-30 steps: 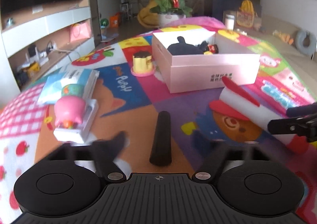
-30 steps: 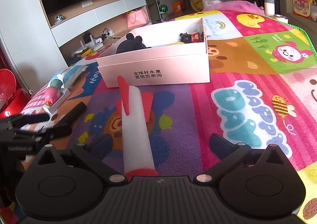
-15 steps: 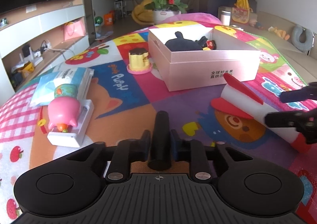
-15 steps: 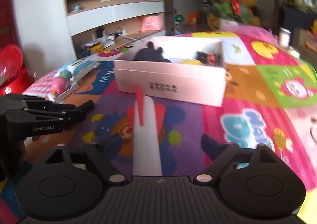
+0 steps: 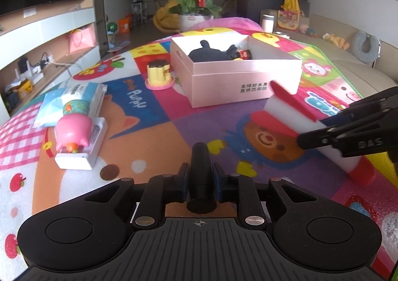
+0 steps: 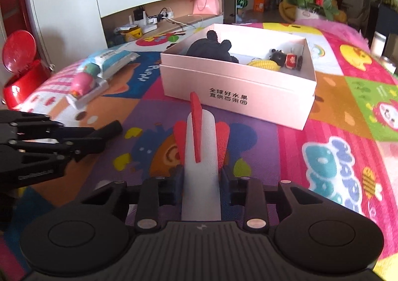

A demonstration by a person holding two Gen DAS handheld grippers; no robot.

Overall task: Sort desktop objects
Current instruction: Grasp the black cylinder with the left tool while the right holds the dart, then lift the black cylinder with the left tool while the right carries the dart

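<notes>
Left wrist view, read from the left edge: a pale blue tissue pack lies flat on the colourful cartoon play mat, with a pink pig-shaped toy on a white base just in front of it, both apparently awaiting sorting. Next, a small yellow toy on a pink base stands beside the open pink cardboard box, which already holds a dark plush toy and a small red toy car; I judge the box to be the collection point. In the foreground the left gripper is clamped on a black cylindrical stick, gripped near its close end so that the rest projects forward toward the box. Further right, the white foam rocket with red fins lies at an angle, its tail end gripped by the right gripper, whose jaws are closing on the body with the pads already against its sides; the finned end points at the box. Both objects seem held lengthwise for carrying over the box wall.
</notes>
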